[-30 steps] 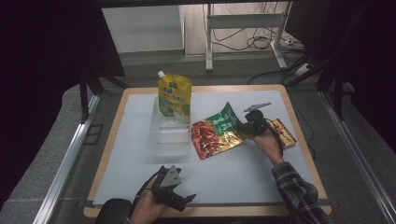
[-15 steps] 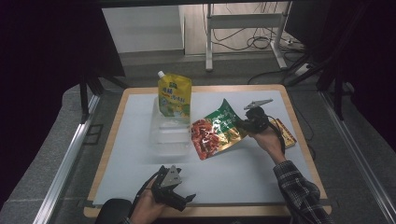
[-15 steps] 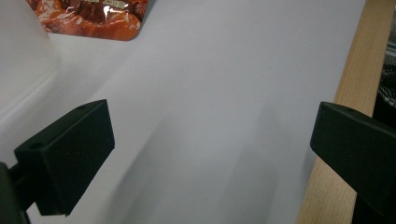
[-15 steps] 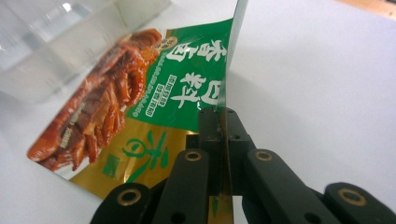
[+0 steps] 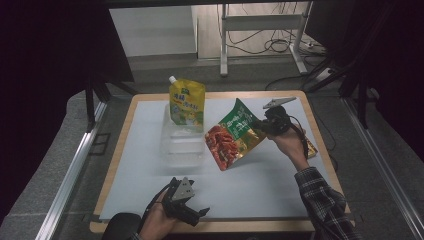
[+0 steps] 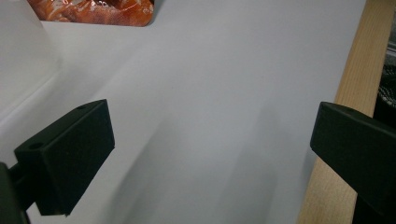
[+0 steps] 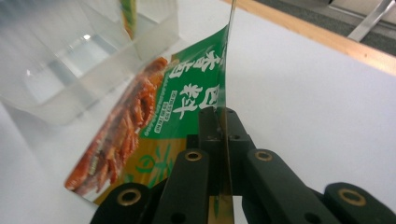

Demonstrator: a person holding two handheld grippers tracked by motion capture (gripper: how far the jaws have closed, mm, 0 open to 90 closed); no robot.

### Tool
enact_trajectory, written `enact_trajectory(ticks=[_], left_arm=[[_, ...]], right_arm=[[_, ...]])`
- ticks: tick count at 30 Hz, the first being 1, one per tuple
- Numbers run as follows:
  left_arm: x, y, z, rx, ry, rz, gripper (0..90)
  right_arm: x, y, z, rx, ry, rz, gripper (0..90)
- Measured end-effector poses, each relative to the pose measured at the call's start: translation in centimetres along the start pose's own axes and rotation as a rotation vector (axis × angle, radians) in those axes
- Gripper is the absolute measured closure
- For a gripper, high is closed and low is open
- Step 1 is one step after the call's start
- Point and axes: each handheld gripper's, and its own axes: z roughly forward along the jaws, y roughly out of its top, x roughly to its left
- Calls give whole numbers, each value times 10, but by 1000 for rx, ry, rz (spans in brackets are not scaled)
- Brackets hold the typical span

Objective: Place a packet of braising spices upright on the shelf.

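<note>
Lifted higher since before, green snack pouch point(image 5: 233, 136) hangs clamped edge-on in right tool point(image 5: 262, 125).

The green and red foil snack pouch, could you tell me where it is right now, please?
The green and red foil snack pouch hangs tilted right of centre in the high view, pinched by the right gripper, beside the clear plastic box.

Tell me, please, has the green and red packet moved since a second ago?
Yes. The green and red packet, pinched in the right tool, has tipped up off the mat, rising beside the clear tray, which stayed put.
</note>
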Motion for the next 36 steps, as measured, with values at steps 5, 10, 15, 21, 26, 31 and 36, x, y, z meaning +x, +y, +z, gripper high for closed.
enact_trajectory(ticks=[5,10,15,21,26,31,36], left_arm=[[0,0,0,2,9,4,0],[0,0,-1,-5,11,2,0],[0,1,-2,-5,11,5,0],[0,1,-1,-3,9,5,0],[-1,1,-1,-1,6,8,0],[-1,1,-1,-4,7,7,0],[-1,1,-1,-2,7,8,0]], right_arm=[[7,14,-7,-10,3,-21,889],[14,26,-13,-32,14,-33,889],[20,36,-16,-44,22,-42,890],[28,48,-20,-51,32,-72,890],[36,57,-22,-59,39,-98,890],[42,64,-25,-65,39,-122,890],[46,69,-28,-69,32,-137,891]])
